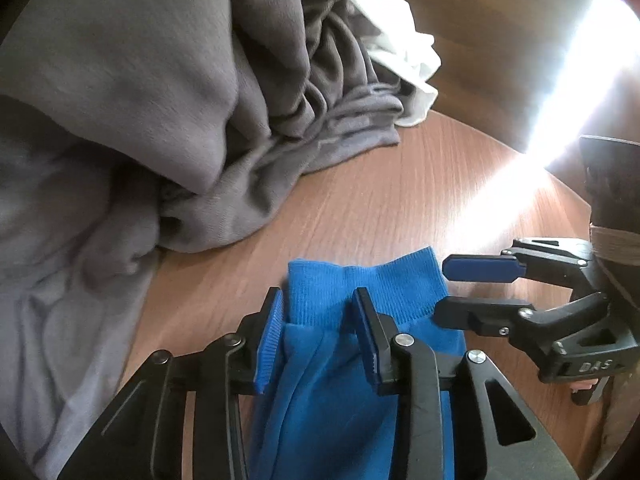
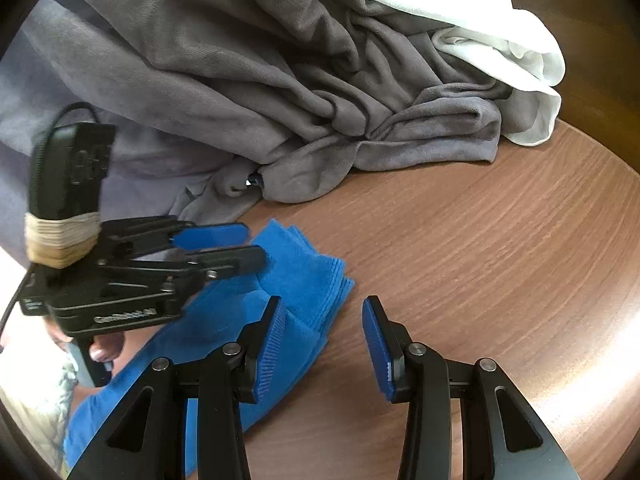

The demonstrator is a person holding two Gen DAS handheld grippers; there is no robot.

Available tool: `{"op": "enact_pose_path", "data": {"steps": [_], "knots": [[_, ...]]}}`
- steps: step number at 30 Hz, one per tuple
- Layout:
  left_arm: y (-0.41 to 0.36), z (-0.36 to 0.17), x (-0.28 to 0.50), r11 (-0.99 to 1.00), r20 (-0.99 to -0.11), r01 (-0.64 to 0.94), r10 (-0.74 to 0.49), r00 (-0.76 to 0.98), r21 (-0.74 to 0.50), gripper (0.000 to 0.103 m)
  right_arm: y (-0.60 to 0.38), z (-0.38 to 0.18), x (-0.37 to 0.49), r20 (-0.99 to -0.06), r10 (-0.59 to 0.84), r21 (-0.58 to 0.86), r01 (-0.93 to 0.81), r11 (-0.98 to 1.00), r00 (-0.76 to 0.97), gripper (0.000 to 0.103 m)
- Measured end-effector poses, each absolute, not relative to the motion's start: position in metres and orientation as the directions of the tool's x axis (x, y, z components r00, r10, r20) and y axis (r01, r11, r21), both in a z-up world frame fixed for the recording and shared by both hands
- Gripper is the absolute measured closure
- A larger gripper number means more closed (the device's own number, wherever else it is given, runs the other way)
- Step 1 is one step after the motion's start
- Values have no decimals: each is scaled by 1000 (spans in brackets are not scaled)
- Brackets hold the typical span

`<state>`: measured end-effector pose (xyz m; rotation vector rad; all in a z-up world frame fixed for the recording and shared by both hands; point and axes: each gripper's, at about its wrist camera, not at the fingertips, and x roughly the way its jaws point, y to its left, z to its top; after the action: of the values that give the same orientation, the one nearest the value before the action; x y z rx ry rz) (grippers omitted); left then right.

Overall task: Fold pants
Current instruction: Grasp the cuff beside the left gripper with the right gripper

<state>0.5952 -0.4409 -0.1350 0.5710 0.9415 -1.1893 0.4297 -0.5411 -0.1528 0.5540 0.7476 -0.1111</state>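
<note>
The blue pants [image 1: 352,360] lie on the brown wooden table, ribbed cuff end [image 1: 372,284] pointing away. My left gripper [image 1: 320,332] is open, its jaws straddling the fabric just behind the cuff. It also shows in the right wrist view [image 2: 224,248], over the cuff [image 2: 304,268]. My right gripper [image 2: 324,344] is open and empty, just right of the cuff, its left finger [image 2: 272,344] over the pants' edge. In the left wrist view the right gripper [image 1: 472,284] sits by the cuff's right corner.
A pile of grey garments [image 2: 280,80] fills the far left and back of the table [image 2: 480,260]. A white cloth [image 2: 500,32] lies behind it at the back right. Bright glare crosses the table's right side [image 1: 560,120].
</note>
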Motion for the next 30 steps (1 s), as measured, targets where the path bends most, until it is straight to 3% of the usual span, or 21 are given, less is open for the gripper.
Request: {"op": "enact_pose_path", "data": {"steps": [14, 25, 30], "knots": [[-450, -148, 613, 358, -840, 915, -540, 40, -186, 58, -540, -154, 433, -659, 99, 439, 275, 855, 745, 62], [-447, -145, 613, 337, -819, 909, -574, -10, -247, 84, -546, -154, 444, -645, 124, 491, 285, 823, 754, 62], [-449, -140, 608, 340, -824, 918, -566, 25, -205, 90, -551, -159, 449, -639, 161, 533, 282, 798, 753, 77]]}}
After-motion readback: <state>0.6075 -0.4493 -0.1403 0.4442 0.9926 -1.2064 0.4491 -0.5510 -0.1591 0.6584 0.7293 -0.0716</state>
